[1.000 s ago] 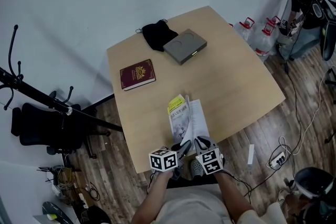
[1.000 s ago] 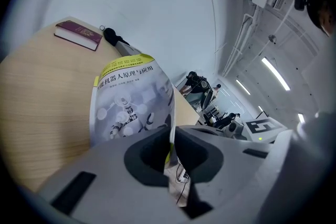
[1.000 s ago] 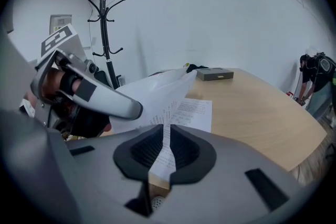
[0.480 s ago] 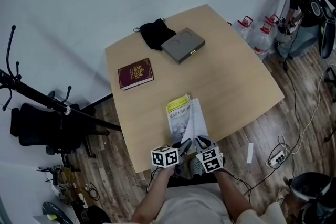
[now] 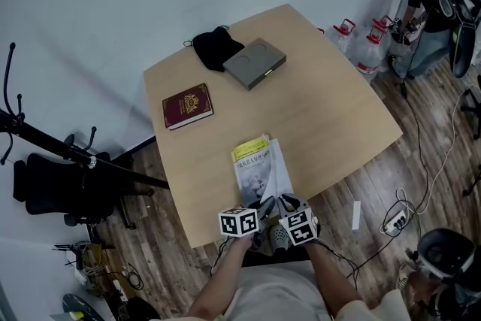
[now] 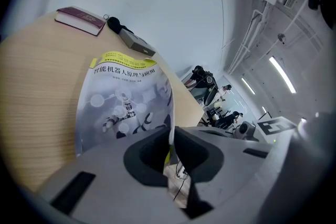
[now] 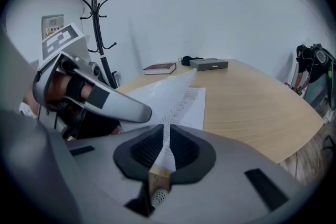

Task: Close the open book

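The book [image 5: 258,168], with a yellow and grey cover showing a robot picture, lies near the table's front edge. In the left gripper view the cover [image 6: 123,99] spreads away to the left, and my left gripper [image 6: 171,136] is shut on its near edge. My right gripper [image 7: 166,136] is shut on a white printed page [image 7: 176,96] that rises from the book. In the head view the left gripper [image 5: 262,206] and the right gripper [image 5: 284,204] sit side by side at the book's near end. The left gripper's finger [image 7: 102,98] shows just left of the page.
A maroon book [image 5: 187,105], a black pouch [image 5: 211,47] and a flat grey box [image 5: 254,63] lie at the table's far side. The wooden table [image 5: 331,113] ends just under my grippers. A coat rack [image 7: 97,13] and an office chair [image 5: 56,184] stand to the left, water bottles [image 5: 359,45] to the right.
My left gripper has sunk a little with the cover, and the raised leaf lies lower over the book. The right gripper has kept its place and its grip.
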